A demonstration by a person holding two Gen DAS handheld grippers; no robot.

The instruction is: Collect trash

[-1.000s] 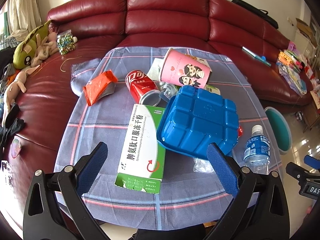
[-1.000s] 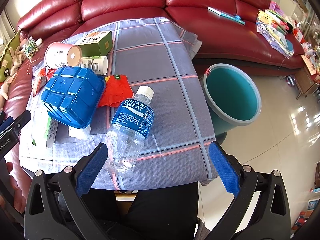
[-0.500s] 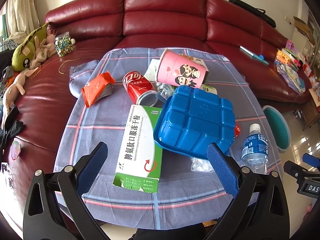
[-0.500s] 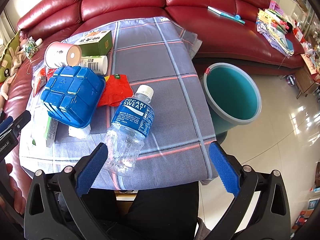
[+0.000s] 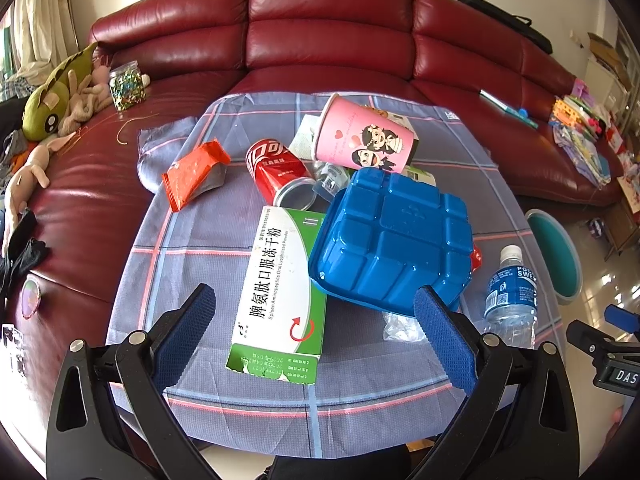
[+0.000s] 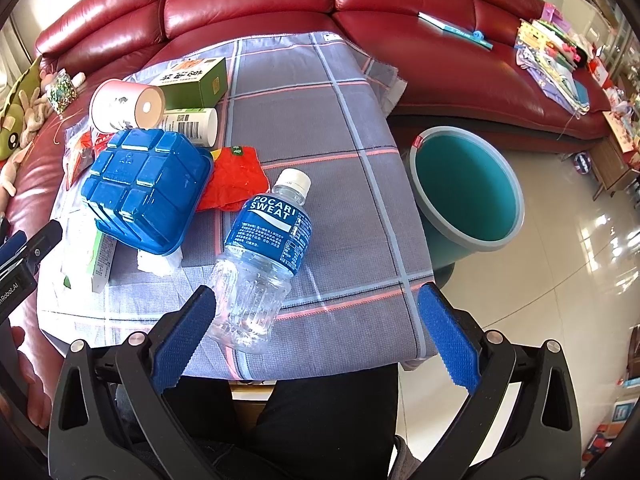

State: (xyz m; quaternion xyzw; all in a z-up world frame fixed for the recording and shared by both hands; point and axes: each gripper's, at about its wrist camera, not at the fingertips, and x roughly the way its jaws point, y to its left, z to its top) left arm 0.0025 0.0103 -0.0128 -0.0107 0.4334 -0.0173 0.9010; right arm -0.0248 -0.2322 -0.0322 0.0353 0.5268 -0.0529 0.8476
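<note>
Bottle [image 6: 264, 256] (empty, light, slick, crushable) lies by the spread, empty right gripper [image 6: 316, 332], best pinched across its ribbed lower body; left gripper [image 5: 316, 332] likewise spread, holding nothing.

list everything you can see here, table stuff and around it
clear plastic Pocari Sweat bottle: 1, blue label, lying at table's right front
blue plastic clamshell tray: 1, upside down, table centre
green-and-white medicine box: 1, flat, partly under the tray
red soda can: 1, on its side behind the box
pink paper cup: 1, cartoon couple, on its side
orange-red snack packet: 1, table's left
red crumpled wrapper: 1, beside the tray
green carton: 1, table's far side
checked grey tablecloth: 1, pink and blue lines
teal waste bin: 1, floor, right of table
red leather sofa: 1, behind table
left gripper: open, blue pads
right gripper: open, blue pads
</note>
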